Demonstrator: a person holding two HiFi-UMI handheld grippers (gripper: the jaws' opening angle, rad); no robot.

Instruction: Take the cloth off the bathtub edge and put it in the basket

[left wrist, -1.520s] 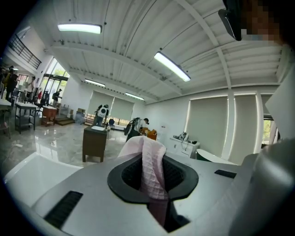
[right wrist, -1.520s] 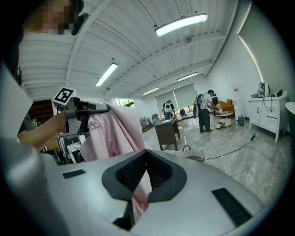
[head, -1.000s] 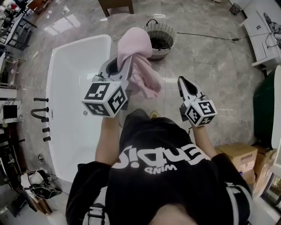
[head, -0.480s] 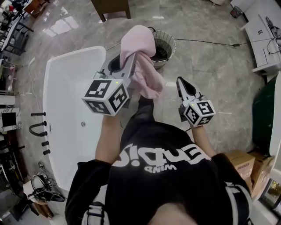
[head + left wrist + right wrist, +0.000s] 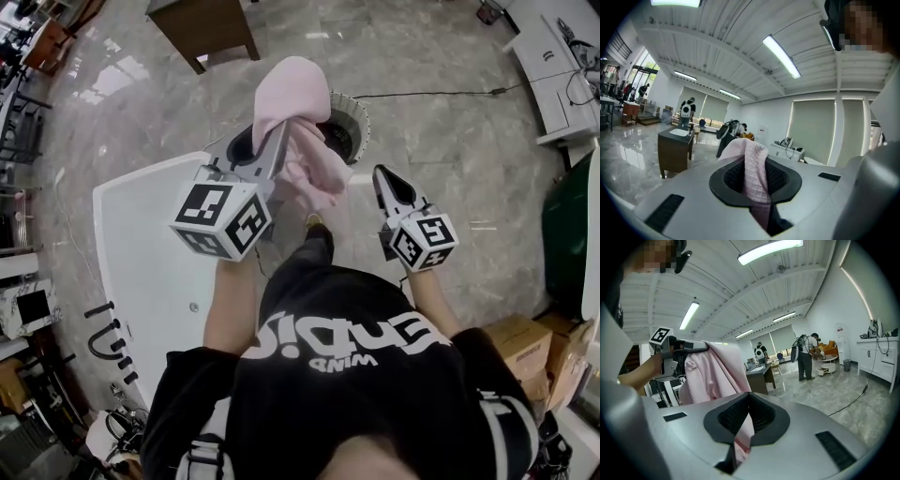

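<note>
A white oval bathtub [image 5: 141,253] fills the left side of the scene, with black taps along its left rim. Just right of it, above its right edge, the left gripper [image 5: 274,141] is raised and clenched on a pale pink waffle-textured cloth [image 5: 295,94]. The gripper's own view shows a fold of the fabric pinched between its ribbed black pads. The cloth bunches up over the gripper's tips and hangs down on its right side, clear of the tub.

Beyond the cloth, on the far side, a round light wicker basket [image 5: 359,111] with a dark inside stands on the glossy grey marble floor [image 5: 450,141], partly hidden by the fabric. A dark brown wooden cabinet [image 5: 202,28] stands farther off to the left, and a black cable [image 5: 431,92] runs from the basket towards the right.

To the right of the cloth and near it, the right gripper [image 5: 384,178] is held at about the same height. It is clenched on nothing, its pads meeting at the tips; pink fabric shows only through the slit behind them. Brown cardboard boxes [image 5: 520,342] sit at the near right.
</note>
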